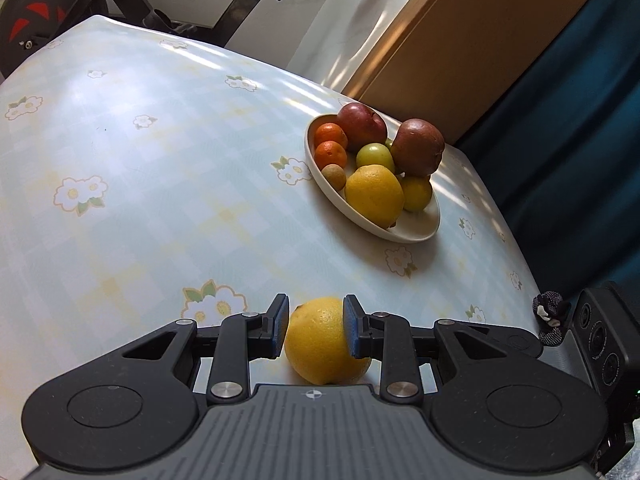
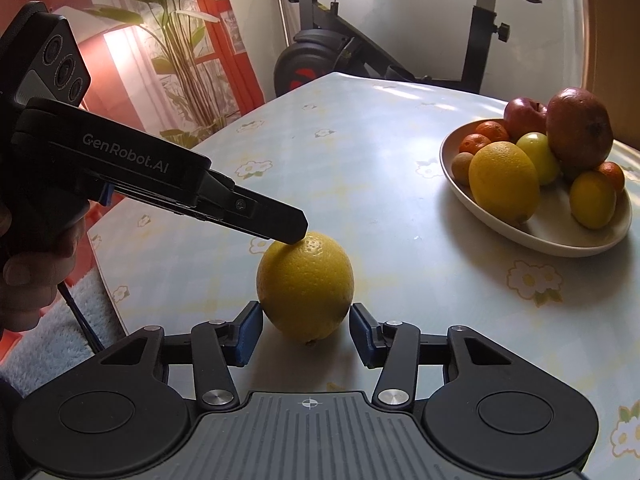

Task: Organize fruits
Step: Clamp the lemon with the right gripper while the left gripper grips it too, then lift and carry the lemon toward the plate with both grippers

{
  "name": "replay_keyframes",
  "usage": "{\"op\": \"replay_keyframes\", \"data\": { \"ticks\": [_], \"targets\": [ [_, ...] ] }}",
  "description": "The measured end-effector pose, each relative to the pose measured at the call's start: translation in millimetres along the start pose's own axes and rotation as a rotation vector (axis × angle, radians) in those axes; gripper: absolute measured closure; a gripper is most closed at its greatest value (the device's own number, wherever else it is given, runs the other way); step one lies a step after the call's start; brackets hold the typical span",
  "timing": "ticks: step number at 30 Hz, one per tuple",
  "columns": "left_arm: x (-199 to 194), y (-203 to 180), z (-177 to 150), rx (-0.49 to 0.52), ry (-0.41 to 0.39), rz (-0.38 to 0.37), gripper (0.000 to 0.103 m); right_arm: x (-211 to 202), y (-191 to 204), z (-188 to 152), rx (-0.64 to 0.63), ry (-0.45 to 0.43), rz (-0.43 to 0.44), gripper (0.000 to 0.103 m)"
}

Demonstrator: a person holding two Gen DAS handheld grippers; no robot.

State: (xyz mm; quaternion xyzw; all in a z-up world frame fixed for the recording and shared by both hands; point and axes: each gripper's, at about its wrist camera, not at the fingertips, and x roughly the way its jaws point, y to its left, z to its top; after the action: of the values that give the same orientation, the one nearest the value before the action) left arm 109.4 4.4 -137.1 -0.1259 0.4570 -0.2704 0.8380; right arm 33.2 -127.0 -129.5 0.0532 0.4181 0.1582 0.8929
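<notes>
A large yellow citrus fruit [image 1: 320,344] [image 2: 306,284] rests on the flowered tablecloth. My left gripper [image 1: 316,330] is shut on it, both blue pads pressed on its sides; in the right wrist view a left finger [image 2: 276,220] touches its top. My right gripper [image 2: 306,334] is open, its pads either side of the fruit with small gaps. A cream oval plate [image 1: 416,232] [image 2: 560,240] to the right holds another yellow citrus [image 1: 374,194], two red apples, small oranges, green and small yellow fruits.
The table's right edge [image 1: 520,248] drops to a dark blue curtain. An exercise bike [image 2: 320,56] stands beyond the far edge. A potted plant [image 2: 176,40] stands far left. A small dark object [image 1: 550,316] lies by the table's right corner.
</notes>
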Motion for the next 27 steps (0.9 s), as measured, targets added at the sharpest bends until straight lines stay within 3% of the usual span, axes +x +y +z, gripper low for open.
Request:
{"op": "replay_keyframes", "data": {
  "ticks": [17,27],
  "targets": [
    [6,-3,-1,0.015,-0.01,-0.028,0.071,7,-6,-1,0.04,-0.008,0.009,0.058],
    [24,-18,12,0.046,0.008,-0.052,0.071,-3,-23,-5,0.077,-0.05,-0.055,0.058]
  ]
}}
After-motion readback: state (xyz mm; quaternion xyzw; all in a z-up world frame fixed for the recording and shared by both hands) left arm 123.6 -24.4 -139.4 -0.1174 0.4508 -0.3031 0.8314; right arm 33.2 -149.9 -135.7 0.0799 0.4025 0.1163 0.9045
